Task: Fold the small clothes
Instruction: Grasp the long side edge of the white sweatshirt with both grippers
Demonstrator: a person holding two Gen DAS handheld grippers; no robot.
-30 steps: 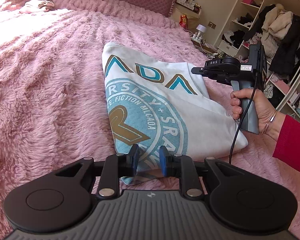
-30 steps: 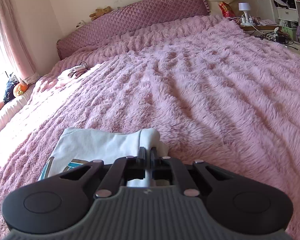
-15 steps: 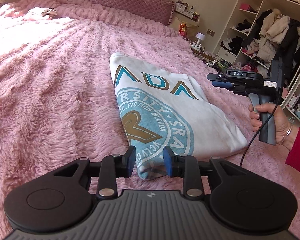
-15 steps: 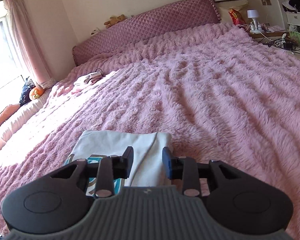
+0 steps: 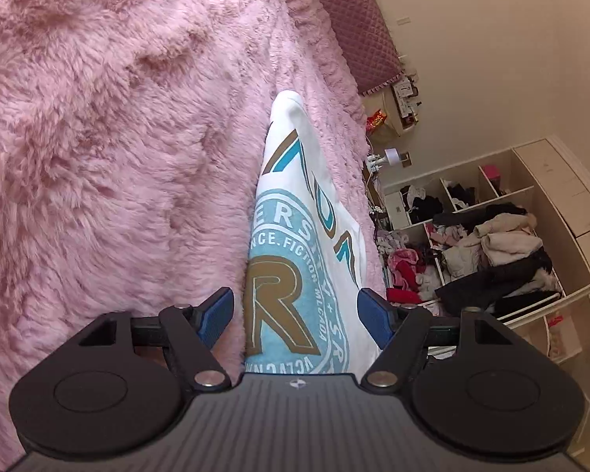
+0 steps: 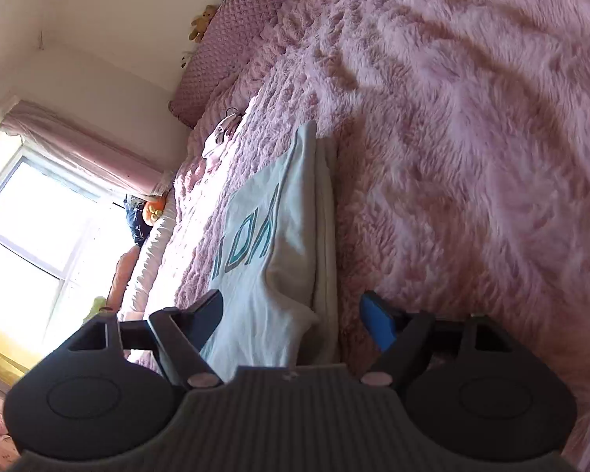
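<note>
A: Left wrist view: the folded white shirt lies on the fluffy pink blanket, with cluttered shelves of clothes beyond and a quilted headboard up top.

B: And the left gripper?

A: Its jaws have just been opening and now straddle the shirt's edge without pressing. The right gripper likewise has let go; a second ago it pinched the cloth. Both views are now rolled sideways.

White printed shirt lies folded on bed
</note>
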